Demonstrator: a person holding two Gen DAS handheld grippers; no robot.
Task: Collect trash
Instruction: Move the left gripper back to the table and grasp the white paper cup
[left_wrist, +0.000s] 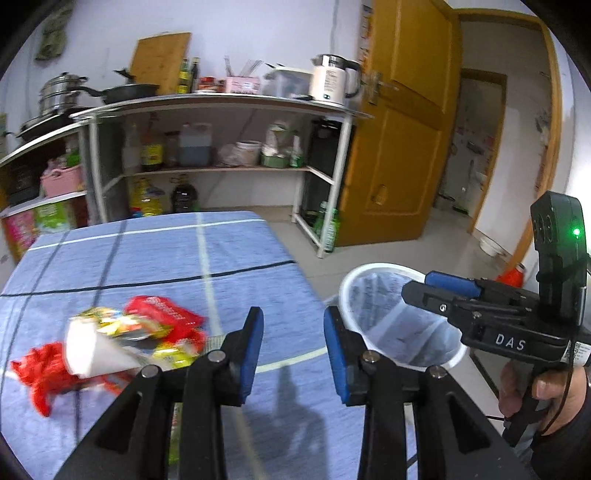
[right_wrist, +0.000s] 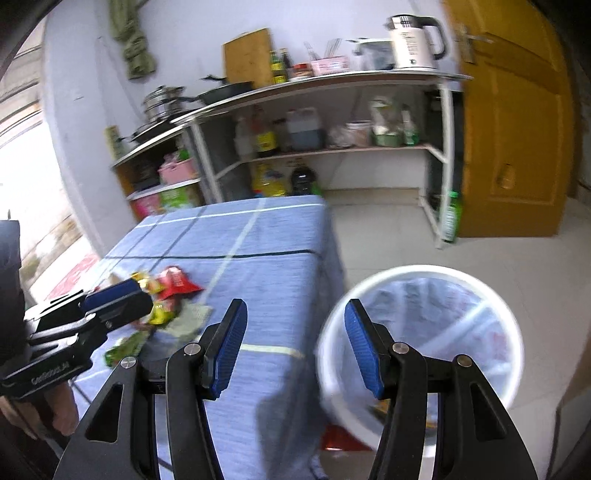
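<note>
A heap of trash lies on the blue checked tablecloth (left_wrist: 229, 258): red wrappers (left_wrist: 164, 312), yellow-green wrappers (left_wrist: 110, 321) and a white paper piece (left_wrist: 92, 350). The heap also shows in the right wrist view (right_wrist: 166, 291). A white trash bin (left_wrist: 399, 317) lined with a clear bag stands on the floor right of the table, seen from above in the right wrist view (right_wrist: 421, 332). My left gripper (left_wrist: 293, 350) is open and empty over the table, right of the heap. My right gripper (right_wrist: 295, 347) is open and empty between the table's edge and the bin.
A metal kitchen rack (left_wrist: 221, 107) with pans, a kettle (left_wrist: 332, 79) and bottles stands behind the table. An orange wooden door (left_wrist: 402, 122) is open at the right. Green bottles (left_wrist: 328, 225) stand on the tiled floor by the rack.
</note>
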